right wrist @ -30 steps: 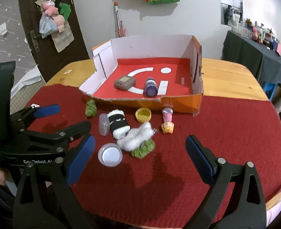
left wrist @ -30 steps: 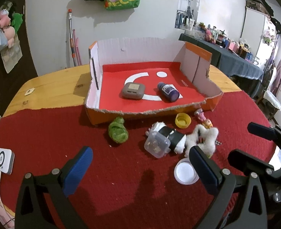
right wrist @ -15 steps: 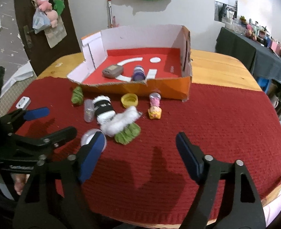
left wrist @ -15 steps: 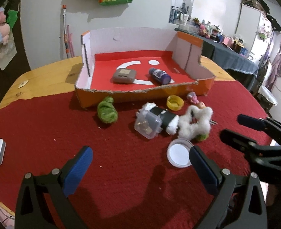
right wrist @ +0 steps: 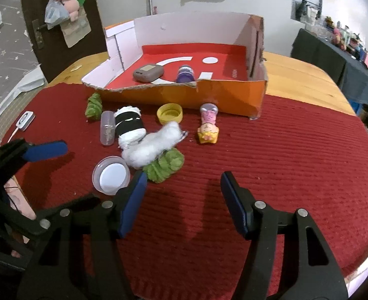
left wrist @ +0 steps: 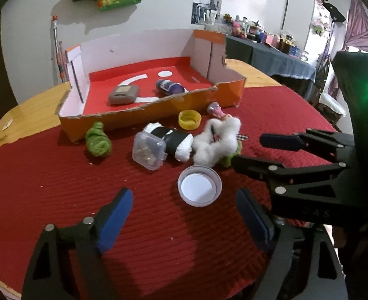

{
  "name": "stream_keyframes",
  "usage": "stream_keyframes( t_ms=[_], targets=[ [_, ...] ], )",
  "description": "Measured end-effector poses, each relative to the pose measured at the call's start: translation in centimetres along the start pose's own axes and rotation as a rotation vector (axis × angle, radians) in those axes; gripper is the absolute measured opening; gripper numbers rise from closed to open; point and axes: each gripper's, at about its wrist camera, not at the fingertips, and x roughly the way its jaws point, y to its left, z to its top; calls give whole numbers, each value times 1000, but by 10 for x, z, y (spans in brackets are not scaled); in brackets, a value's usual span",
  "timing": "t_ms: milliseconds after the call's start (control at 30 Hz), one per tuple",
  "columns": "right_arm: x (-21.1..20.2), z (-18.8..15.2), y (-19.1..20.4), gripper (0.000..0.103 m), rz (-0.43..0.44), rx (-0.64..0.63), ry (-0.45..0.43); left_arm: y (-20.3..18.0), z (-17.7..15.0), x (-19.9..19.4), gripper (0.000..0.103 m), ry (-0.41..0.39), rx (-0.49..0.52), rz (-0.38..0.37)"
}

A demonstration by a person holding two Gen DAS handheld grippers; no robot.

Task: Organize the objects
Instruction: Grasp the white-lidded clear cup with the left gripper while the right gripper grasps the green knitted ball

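left wrist: white lid (left wrist: 199,186) ahead of jaws

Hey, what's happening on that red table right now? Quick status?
Both hand-held grippers closing, empty: left, right. White lid nearest. Box holds two items.

Clutter on a red cloth in front of a cardboard tray

The left gripper (left wrist: 184,215) hangs over the red cloth (left wrist: 59,187) with its jaws closing on nothing — a white round lid (left wrist: 199,186) lies just ahead. Beyond: a clear plastic box (left wrist: 149,152), a black-and-white roll (left wrist: 176,141), a white fluffy toy (left wrist: 218,140), a yellow cap (left wrist: 189,119). The cardboard tray (left wrist: 144,115) holds a grey device (left wrist: 123,95) and a purple bottle (left wrist: 170,87) — the right gripper (left wrist: 256,150) enters from the right.
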Motion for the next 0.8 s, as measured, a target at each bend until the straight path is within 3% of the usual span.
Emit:
stream_keyframes(
  t_ms=[500, 767, 800],
  targets=[
    [16, 9, 7, 55, 58, -19, 24, 1, -3, 14, 67, 32, 22, -32],
    [18, 10, 7, 35, 84, -15, 31, -4, 1, 19, 57, 20, 41, -45],
    [18, 10, 6, 35, 87, -12, 31, -5, 2, 19, 51, 17, 42, -51]
  ],
)
